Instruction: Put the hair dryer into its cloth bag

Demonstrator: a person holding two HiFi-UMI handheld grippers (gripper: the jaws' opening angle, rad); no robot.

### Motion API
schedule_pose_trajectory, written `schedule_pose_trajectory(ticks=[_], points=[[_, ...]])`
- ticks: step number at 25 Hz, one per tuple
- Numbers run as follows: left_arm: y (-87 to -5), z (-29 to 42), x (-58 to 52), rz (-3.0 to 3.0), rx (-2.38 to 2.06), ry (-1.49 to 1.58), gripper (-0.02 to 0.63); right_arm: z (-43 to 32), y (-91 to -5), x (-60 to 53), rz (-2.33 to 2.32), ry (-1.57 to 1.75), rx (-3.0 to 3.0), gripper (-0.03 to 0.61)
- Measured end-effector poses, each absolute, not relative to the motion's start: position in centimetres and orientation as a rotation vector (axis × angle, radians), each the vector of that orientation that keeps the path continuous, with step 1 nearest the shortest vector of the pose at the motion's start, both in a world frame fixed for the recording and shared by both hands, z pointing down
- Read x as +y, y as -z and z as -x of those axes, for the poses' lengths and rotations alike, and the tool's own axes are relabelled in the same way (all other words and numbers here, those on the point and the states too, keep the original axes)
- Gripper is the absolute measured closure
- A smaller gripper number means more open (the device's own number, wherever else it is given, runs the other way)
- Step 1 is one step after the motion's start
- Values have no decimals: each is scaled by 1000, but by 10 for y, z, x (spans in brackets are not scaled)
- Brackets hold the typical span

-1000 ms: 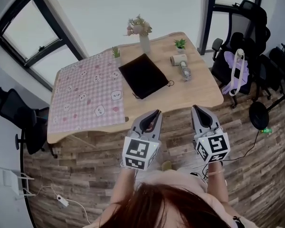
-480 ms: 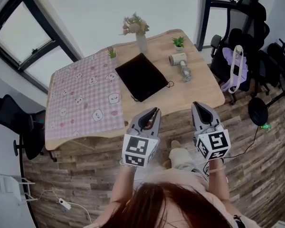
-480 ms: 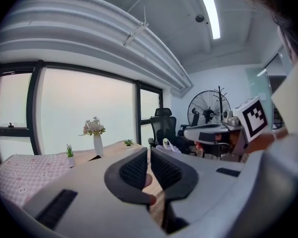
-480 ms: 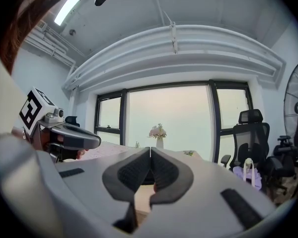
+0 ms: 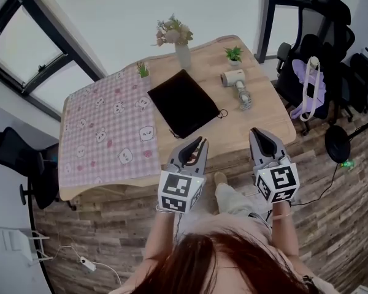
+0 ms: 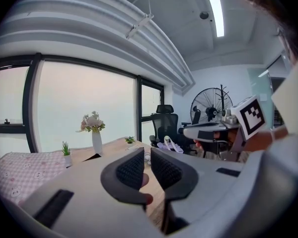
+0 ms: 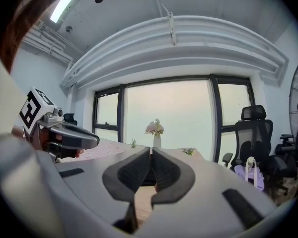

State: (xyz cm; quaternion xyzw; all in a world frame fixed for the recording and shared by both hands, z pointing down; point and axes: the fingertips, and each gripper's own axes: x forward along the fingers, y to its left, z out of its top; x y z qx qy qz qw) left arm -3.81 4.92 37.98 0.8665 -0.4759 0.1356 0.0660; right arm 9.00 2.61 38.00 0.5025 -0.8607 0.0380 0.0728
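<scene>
The left gripper (image 5: 203,141) is held in the air in front of the person. Its jaws are drawn in to a thin slit and nothing is between them. The right gripper (image 5: 253,131) is beside it at about the same height, with its jaws pressed together at the tips and also empty. In the head view both point toward the near edge of a wooden table (image 5: 260,124) and touch nothing on it.

Past the left gripper, in the middle of the table, a black cloth bag (image 5: 184,103) lies flat with its cord end toward the right. The hair dryer (image 5: 236,82) lies on its side on bare wood. It is to the right of the bag without touching it, and it is beyond the right gripper and well apart from it.

A pink checked cloth (image 5: 104,133) covers the left part of the table. At the far edge are a vase of flowers (image 5: 182,52) and two small potted plants (image 5: 233,55). Black office chairs (image 5: 316,38) stand to the right of the table.
</scene>
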Motion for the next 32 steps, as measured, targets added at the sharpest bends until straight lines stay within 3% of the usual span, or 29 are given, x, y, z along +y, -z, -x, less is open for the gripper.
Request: schedule_pose_trajectory(ticks=[12,15,32], points=[[-410,52,-24,-2562,-1447,-498,588,-86,-399,-46,-1464,-146,-2562,519],[-419,53,-38,-2547,-1427,-532,544,-87,-404,-62,-1456,-160,-2553,506],[-483,68,-95,-2493,-1310,-830,480,-99,-448,-142,-1442,-259,-2463,446]])
